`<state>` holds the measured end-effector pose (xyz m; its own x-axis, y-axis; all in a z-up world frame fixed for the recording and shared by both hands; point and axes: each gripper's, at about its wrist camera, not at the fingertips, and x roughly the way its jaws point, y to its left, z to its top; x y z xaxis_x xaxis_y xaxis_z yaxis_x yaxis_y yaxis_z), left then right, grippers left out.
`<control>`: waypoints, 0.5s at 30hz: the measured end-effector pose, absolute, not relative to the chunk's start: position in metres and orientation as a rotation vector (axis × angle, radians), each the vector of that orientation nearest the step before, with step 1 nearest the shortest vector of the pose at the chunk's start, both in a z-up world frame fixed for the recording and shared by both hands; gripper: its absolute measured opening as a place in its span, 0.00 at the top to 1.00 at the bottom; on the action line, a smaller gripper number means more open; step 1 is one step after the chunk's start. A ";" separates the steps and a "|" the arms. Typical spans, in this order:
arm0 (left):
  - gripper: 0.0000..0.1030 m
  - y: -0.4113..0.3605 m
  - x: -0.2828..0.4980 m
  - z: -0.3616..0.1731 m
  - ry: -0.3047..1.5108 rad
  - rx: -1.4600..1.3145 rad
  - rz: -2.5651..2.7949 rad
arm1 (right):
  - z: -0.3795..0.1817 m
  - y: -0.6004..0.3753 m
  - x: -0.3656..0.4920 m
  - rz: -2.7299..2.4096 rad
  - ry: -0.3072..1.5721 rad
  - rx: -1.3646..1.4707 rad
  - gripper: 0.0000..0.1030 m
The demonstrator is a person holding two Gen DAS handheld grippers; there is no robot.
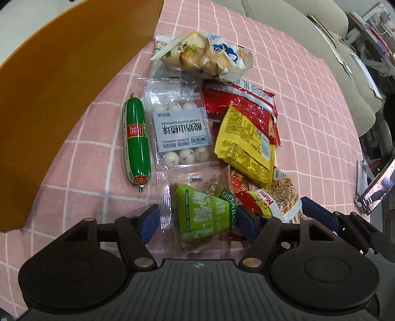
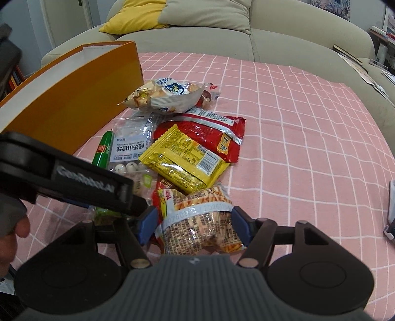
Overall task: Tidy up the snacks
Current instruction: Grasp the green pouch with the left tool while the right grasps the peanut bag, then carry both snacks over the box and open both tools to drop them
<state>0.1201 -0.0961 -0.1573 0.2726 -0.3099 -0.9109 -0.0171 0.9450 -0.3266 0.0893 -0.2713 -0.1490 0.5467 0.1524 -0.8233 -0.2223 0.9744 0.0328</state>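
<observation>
A pile of snacks lies on the pink checked cloth (image 1: 308, 103). My left gripper (image 1: 197, 219) is open, its blue fingers either side of a green raisin packet (image 1: 205, 212). My right gripper (image 2: 195, 223) is open around an orange noodle-snack packet (image 2: 200, 222), which also shows in the left wrist view (image 1: 284, 195). Beyond lie a green sausage (image 1: 136, 138), a clear bag of yogurt hawthorn balls (image 1: 179, 128), a yellow packet (image 1: 244, 145), a red packet (image 1: 244, 103) and a bread bag (image 1: 205, 54). The orange box (image 2: 71, 101) stands to the left.
A beige sofa (image 2: 284, 39) with a yellow cushion (image 2: 133, 17) runs behind the table. A phone on a stand (image 1: 375, 190) sits at the right edge. The left gripper's body (image 2: 74, 182) crosses the right wrist view at left.
</observation>
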 end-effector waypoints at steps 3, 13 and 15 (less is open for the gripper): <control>0.31 -0.097 0.120 -0.156 1.282 -0.280 -0.207 | -0.149 -0.271 0.090 0.229 0.967 -0.074 0.46; 0.46 -0.096 0.116 -0.152 1.282 -0.260 -0.217 | -0.142 -0.273 0.086 0.245 0.967 -0.048 0.56; 0.47 -0.093 0.114 -0.148 1.279 -0.259 -0.216 | -0.140 -0.272 0.083 0.247 0.967 -0.050 0.56</control>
<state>0.1138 -0.0926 -0.1483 0.2743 -0.3009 -0.9133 0.0152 0.9510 -0.3088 0.0833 -0.2718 -0.1398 0.5416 0.1860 -0.8198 -0.2304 0.9707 0.0680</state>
